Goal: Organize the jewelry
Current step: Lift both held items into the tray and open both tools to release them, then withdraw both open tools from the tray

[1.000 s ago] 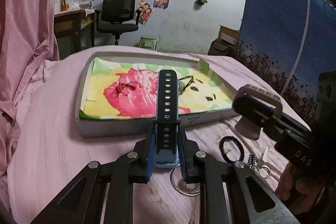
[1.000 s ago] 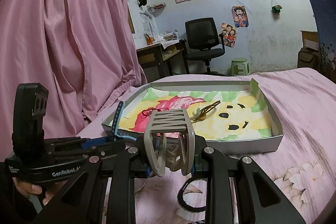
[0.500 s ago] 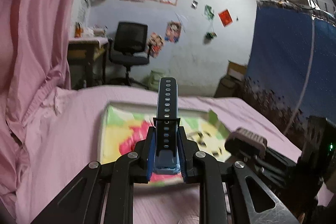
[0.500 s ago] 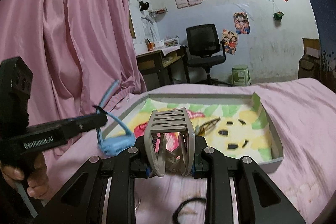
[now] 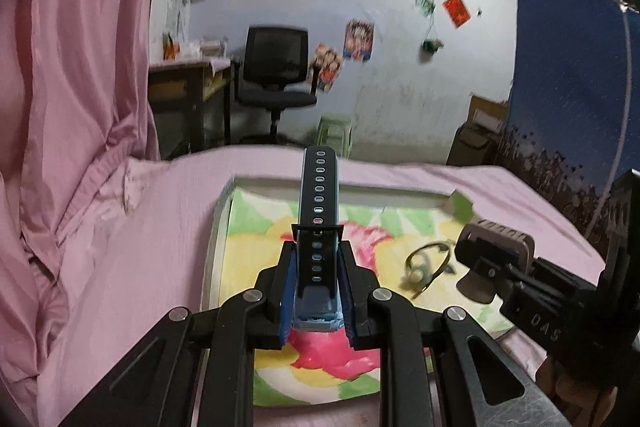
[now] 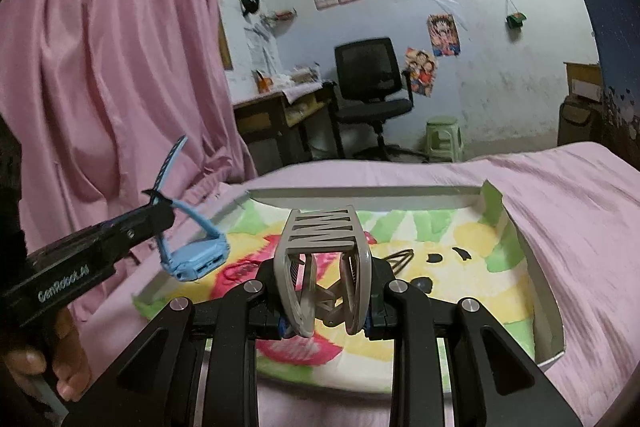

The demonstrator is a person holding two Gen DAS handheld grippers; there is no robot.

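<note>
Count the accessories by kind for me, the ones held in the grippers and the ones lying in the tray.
Watches: 1, blue watch, held in the left gripper
Hair claws: 1, grey claw clip, held in the right gripper
Hair clips: 1, dark clip, in the tray
Red cords: 1, red cord, in the tray
Total: 4

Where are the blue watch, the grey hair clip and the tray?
blue watch [image 6: 200, 261], right wrist view, on its case.
grey hair clip [image 6: 322, 227], right wrist view, on its ribbed top.
tray [image 6: 360, 191], right wrist view, on its far wall.
</note>
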